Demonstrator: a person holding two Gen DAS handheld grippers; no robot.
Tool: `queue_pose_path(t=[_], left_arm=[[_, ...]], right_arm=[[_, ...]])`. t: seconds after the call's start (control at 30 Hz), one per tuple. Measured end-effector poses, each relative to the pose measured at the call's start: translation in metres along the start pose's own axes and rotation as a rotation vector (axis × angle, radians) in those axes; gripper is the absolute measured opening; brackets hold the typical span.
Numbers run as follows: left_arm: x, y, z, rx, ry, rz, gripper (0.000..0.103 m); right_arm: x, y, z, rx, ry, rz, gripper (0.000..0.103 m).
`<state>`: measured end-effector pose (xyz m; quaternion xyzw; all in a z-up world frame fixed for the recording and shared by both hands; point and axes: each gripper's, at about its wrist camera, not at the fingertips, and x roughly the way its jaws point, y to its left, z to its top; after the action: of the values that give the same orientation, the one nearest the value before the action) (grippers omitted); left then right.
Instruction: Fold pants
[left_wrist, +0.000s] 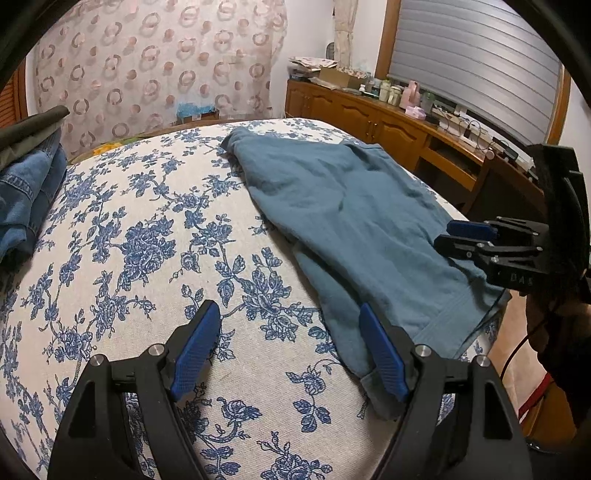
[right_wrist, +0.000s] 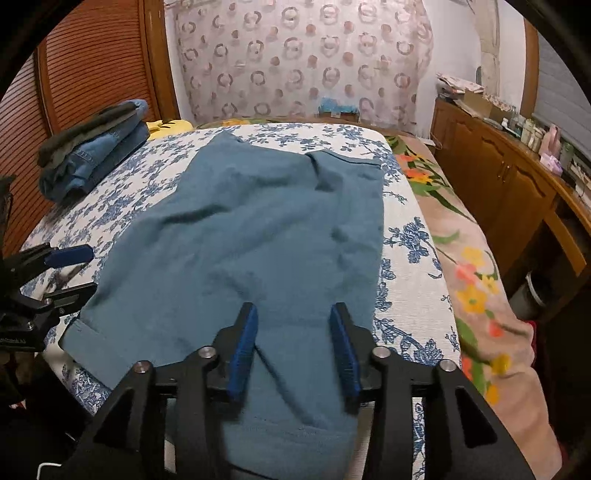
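Teal pants (right_wrist: 273, 236) lie spread and wrinkled on the blue-flowered bedspread (right_wrist: 410, 302); in the left wrist view the pants (left_wrist: 354, 221) run from the far middle to the near right. My left gripper (left_wrist: 288, 325) is open and empty, low over the bedspread, its right finger over the pants' near cuff. My right gripper (right_wrist: 293, 325) is open and empty, just above the pants' near end. It also shows in the left wrist view (left_wrist: 458, 236) at the pants' right edge. The left gripper shows in the right wrist view (right_wrist: 74, 269) at the pants' left edge.
A stack of folded jeans and dark clothes (right_wrist: 92, 151) lies at the bed's far left. A wooden cabinet (right_wrist: 509, 184) with bottles and clutter runs along the right wall. A flowered pink blanket (right_wrist: 476, 280) hangs at the bed's right side. A curtain (right_wrist: 303, 62) is behind.
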<state>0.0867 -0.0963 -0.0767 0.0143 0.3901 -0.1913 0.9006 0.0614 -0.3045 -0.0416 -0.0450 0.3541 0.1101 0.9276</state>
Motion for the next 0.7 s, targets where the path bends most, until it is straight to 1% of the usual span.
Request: queue_pose_path(t=[0.03,0.1,0.23,0.4,0.5,0.7], left_arm=[[0.000,0.000,0.000,0.000,0.001,-0.001,0.080],[0.000,0.000,0.000,0.002,0.002,-0.002,0.080],[0.000,0.000,0.000,0.007,0.008,-0.003,0.081],[-0.005,0.006,-0.002,-0.026,0.014,-0.019,0.081],[-0.009,0.006,-0.004,-0.027,0.014,-0.029,0.081],[-0.018,0.001,-0.008,-0.003,0.006,-0.041,0.081]], right_arm=[[0.002,0.002,0.000,-0.002,-0.004,0.001,0.052],[0.001,0.003,-0.002,-0.012,-0.013,-0.005,0.055],[0.001,0.006,-0.006,-0.024,-0.027,-0.023,0.057],[0.000,0.005,-0.005,-0.014,-0.010,-0.028,0.058],[-0.003,0.004,-0.003,-0.004,0.003,-0.029,0.058],[-0.023,-0.002,-0.004,0.009,-0.029,-0.043,0.058]])
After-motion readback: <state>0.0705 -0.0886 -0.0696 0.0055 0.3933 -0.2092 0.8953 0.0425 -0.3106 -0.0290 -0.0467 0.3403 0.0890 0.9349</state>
